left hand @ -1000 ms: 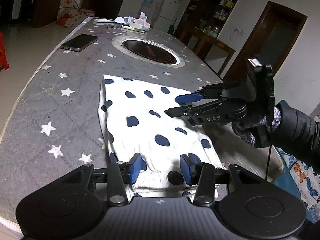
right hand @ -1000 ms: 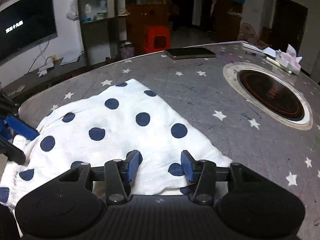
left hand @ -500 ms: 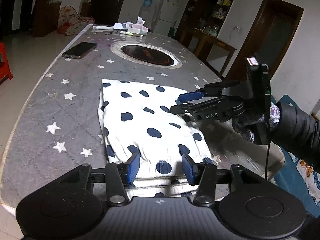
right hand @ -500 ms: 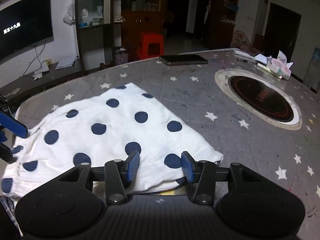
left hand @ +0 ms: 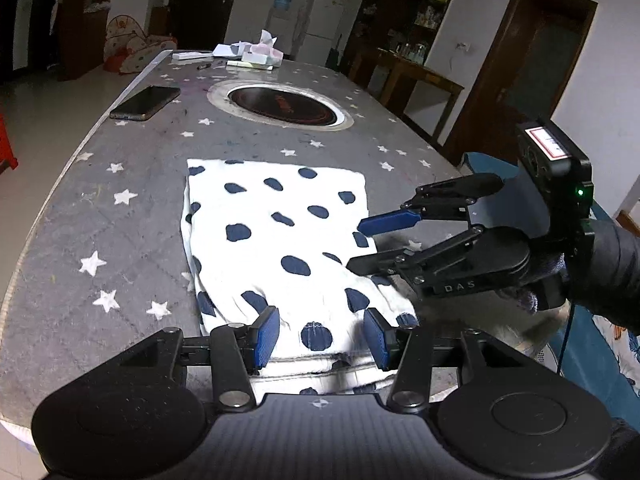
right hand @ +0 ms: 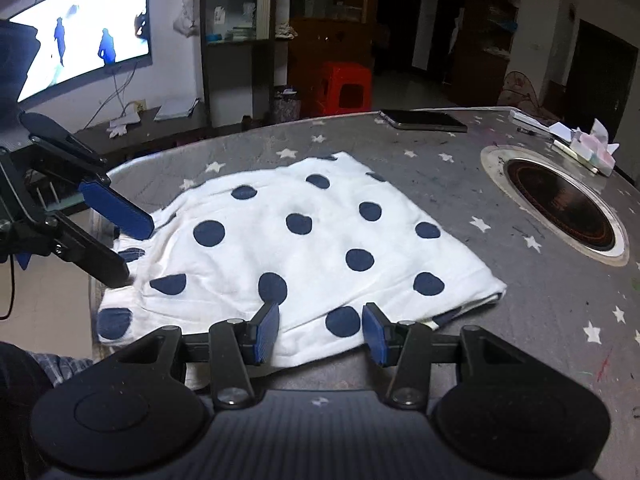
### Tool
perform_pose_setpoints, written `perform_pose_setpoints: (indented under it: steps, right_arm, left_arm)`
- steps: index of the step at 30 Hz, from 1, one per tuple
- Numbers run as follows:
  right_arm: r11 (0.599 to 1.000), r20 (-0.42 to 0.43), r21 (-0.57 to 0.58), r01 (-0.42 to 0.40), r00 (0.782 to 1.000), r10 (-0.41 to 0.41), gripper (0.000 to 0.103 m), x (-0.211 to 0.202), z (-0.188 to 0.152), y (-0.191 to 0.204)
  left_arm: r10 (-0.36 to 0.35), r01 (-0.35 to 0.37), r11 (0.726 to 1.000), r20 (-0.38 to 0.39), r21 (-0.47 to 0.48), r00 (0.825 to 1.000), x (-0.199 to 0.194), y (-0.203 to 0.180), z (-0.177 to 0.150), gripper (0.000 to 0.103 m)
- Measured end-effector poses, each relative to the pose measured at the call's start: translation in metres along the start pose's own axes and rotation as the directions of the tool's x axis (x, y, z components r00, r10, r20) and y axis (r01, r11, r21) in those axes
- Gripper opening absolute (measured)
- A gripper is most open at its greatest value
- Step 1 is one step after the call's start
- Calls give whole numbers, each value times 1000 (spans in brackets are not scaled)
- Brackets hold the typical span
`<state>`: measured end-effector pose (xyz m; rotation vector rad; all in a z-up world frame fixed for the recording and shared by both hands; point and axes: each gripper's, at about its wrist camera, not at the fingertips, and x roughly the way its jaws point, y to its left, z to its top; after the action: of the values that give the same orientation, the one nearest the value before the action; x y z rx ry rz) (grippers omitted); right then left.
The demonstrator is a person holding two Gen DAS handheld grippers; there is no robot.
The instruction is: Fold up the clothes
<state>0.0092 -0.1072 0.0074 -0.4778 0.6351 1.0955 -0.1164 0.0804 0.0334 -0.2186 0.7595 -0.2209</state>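
Note:
A white garment with dark blue polka dots (left hand: 276,240) lies folded flat on the grey star-patterned table; it also shows in the right wrist view (right hand: 304,240). My left gripper (left hand: 322,336) is open and empty, hovering above the garment's near edge. My right gripper (right hand: 320,328) is open and empty, just above the garment's long side edge. In the left wrist view the right gripper (left hand: 358,246) shows over the garment's right edge. In the right wrist view the left gripper (right hand: 128,244) shows at the garment's left end.
A phone (left hand: 146,102) lies at the table's far left edge. A round inset hob (left hand: 282,106) sits in the middle of the table. Tissues and papers (left hand: 256,54) lie at the far end. A red stool (right hand: 346,86) stands beyond the table.
Both grippers have pulled back and risen from the garment, staying open. The garment lies still on the table.

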Motion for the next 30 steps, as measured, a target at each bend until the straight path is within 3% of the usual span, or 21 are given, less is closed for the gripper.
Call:
perform_pose_setpoints:
  steps: [7, 11, 14, 19, 22, 26, 30]
  right_arm:
    - [998, 52, -4, -66, 996, 66, 47, -18, 2, 18]
    - [996, 6, -29, -84, 996, 85, 47, -8, -7, 28]
    - [996, 19, -13, -91, 996, 91, 48, -10, -5, 22]
    - [998, 66, 46, -34, 997, 31, 51, -14, 9, -11]
    - [996, 55, 77, 52, 997, -57, 51, -2, 15, -36]
    - [987, 37, 121, 106, 993, -112, 51, 15, 21, -66]
    - [978, 7, 169, 122, 992, -125, 51, 37, 26, -90]
  left_arm:
    - [-18, 18, 999, -1, 31, 1000, 7, -7, 4, 50]
    - [-11, 11, 999, -21, 32, 1000, 12, -6, -3, 50]
    - [-15, 15, 1000, -4, 25, 1000, 4, -5, -3, 51]
    - [-1, 1, 1000, 0, 27, 1000, -9, -2, -8, 52]
    - [11, -11, 999, -1, 31, 1000, -16, -2, -12, 54]
    - [39, -39, 998, -7, 56, 999, -24, -2, -20, 62]
    - [87, -84, 994, -47, 70, 995, -19, 2, -29, 64]
